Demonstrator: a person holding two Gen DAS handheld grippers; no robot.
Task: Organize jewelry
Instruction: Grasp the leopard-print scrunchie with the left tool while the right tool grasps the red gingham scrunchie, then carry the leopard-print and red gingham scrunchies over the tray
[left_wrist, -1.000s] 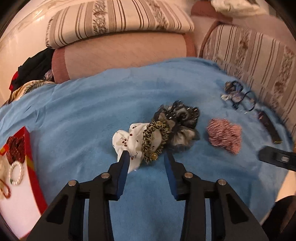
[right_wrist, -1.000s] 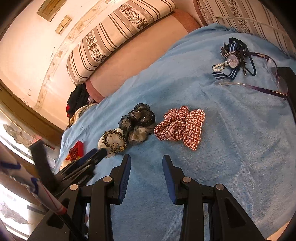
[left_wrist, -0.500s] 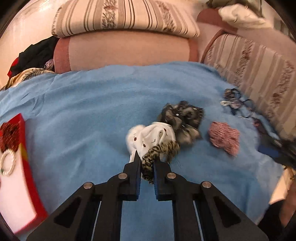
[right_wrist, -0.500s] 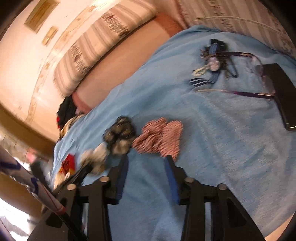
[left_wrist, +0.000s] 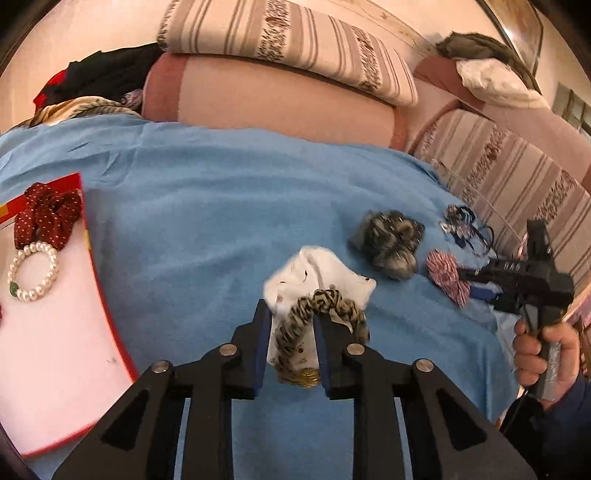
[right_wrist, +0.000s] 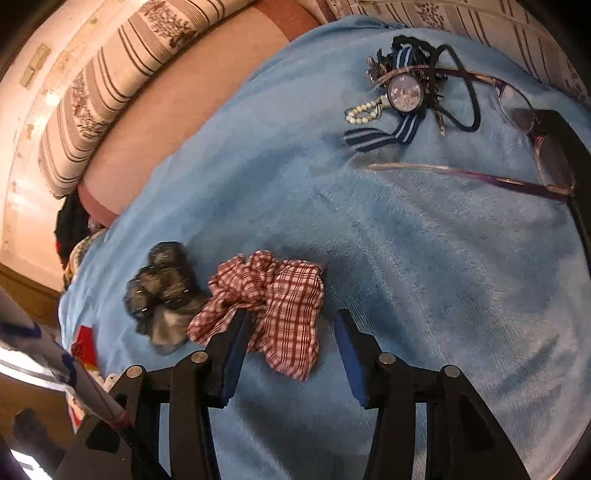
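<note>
1. The left claw (left_wrist: 290, 345) was clamped on a leopard-print scrunchie (left_wrist: 317, 325), and a white spotted scrunchie (left_wrist: 317, 275) was bunched up with it between and just beyond the blue pads; both hung above the blue blanket (left_wrist: 207, 206).
2. The leopard scrunchie ran lengthwise along the claw's fingers, with its gold end (left_wrist: 304, 377) nearest the camera and its far loop arching over the right-hand finger.
3. Only the left wrist view showed the red-edged tray (left_wrist: 55, 332) well to the claw's left, which held a pearl bracelet (left_wrist: 33, 271) and a dark red dotted scrunchie (left_wrist: 48, 216) touching it; the tray's near and left parts were cut off by the frame.
4. Only the right wrist view showed clearly the eyeglasses (right_wrist: 532, 147) and a tangle of watch, beads and striped ribbon (right_wrist: 402, 96) far ahead of the right claw (right_wrist: 291, 350).
5. The right claw stood spread wide, grasping nothing, with a red plaid scrunchie (right_wrist: 273, 299) lying between its fingertips and against the left one.
6. A dark mottled scrunchie (right_wrist: 162, 291) lay just to the left of that claw, beside the plaid one, and was blurred.
7. In the left view the right claw and the hand (left_wrist: 546, 354) gripping it appeared at the far right, soft with blur.
</note>
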